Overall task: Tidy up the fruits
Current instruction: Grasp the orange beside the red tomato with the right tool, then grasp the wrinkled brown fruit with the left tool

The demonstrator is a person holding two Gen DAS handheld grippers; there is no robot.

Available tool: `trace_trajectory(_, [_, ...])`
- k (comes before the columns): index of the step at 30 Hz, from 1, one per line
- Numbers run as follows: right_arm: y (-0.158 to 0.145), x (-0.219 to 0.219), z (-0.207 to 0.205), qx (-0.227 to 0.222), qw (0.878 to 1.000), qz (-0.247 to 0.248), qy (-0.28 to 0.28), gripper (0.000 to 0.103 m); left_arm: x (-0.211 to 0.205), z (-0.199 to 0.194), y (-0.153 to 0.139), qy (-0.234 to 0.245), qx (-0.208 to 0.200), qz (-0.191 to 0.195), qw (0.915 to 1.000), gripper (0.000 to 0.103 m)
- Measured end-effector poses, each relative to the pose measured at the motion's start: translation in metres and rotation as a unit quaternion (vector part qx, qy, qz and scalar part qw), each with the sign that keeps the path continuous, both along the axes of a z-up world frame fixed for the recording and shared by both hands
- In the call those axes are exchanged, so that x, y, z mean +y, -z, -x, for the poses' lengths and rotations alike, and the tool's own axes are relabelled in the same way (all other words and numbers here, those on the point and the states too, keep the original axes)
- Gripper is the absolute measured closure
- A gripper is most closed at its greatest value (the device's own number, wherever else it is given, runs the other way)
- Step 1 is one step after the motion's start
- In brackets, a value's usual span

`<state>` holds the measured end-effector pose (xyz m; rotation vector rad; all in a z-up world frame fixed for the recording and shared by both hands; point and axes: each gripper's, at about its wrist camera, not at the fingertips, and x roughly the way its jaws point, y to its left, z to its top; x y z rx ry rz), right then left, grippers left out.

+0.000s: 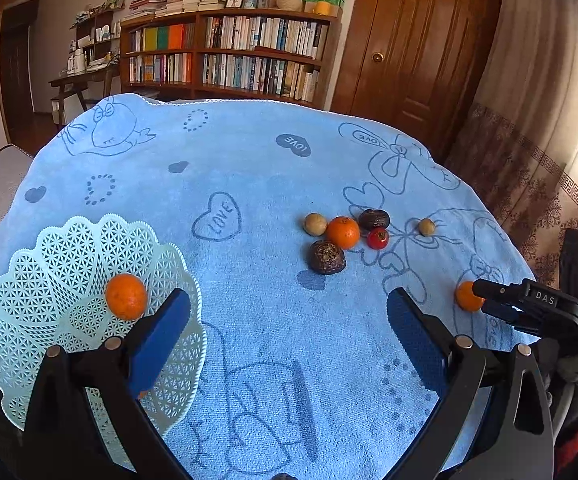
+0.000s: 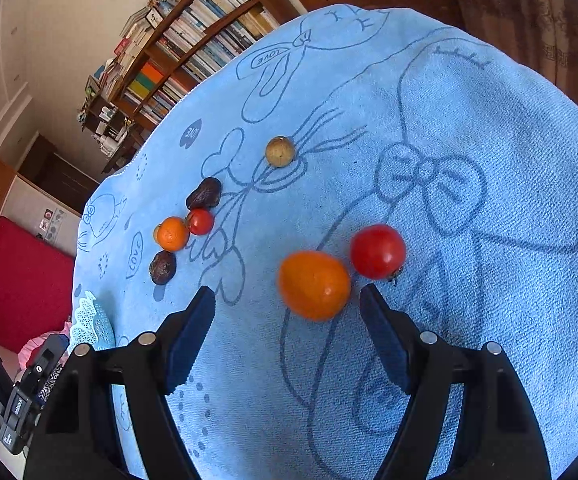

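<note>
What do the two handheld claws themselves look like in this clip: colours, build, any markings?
Both match: the left claw and the right claw have black plastic linkage arms with round silver pins and dark blue finger pads with a ribbed edge. Seen from the left wrist view, the right unit's black body carries white "DAS" lettering. No cables or sleeves show clearly.

A blue towel (image 1: 249, 184) printed with hearts and cartoon figures covers the worktop. At left, a pale green lattice basket (image 1: 49, 280) holds one orange (image 1: 126, 296). The left tongs (image 1: 289, 320) hang wide apart in the foreground. Mid-towel sits a cluster: an orange (image 1: 342, 232), a small tomato (image 1: 377, 238), two dark fruits and two tan ones. At right, the right tongs (image 1: 485, 300) touch another orange (image 1: 467, 297).
</note>
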<state>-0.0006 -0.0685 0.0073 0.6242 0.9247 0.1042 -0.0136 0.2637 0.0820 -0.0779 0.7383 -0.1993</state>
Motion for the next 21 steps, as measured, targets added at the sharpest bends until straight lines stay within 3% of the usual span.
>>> trace_trajectory(9, [0.001,0.022,-0.016,-0.007,0.989,0.146,-0.008,0.063,-0.011,-0.01,-0.001,0.006,-0.001,-0.016,0.9999,0.003])
trace_trajectory(14, [-0.001,0.029,-0.013,-0.02,0.983,0.182,-0.015,0.063,-0.027,-0.025,0.005,0.017,0.008,-0.026,0.9995,0.003])
trace_trajectory(17, [-0.001,0.029,-0.012,-0.023,0.982,0.188,-0.015,0.063,-0.039,-0.036,0.012,0.031,0.025,-0.021,0.999,0.003])
trace_trajectory(21, [0.0,0.028,-0.011,-0.026,0.982,0.189,-0.015,0.063,-0.06,-0.049,0.022,0.047,0.026,-0.042,0.9977,0.003])
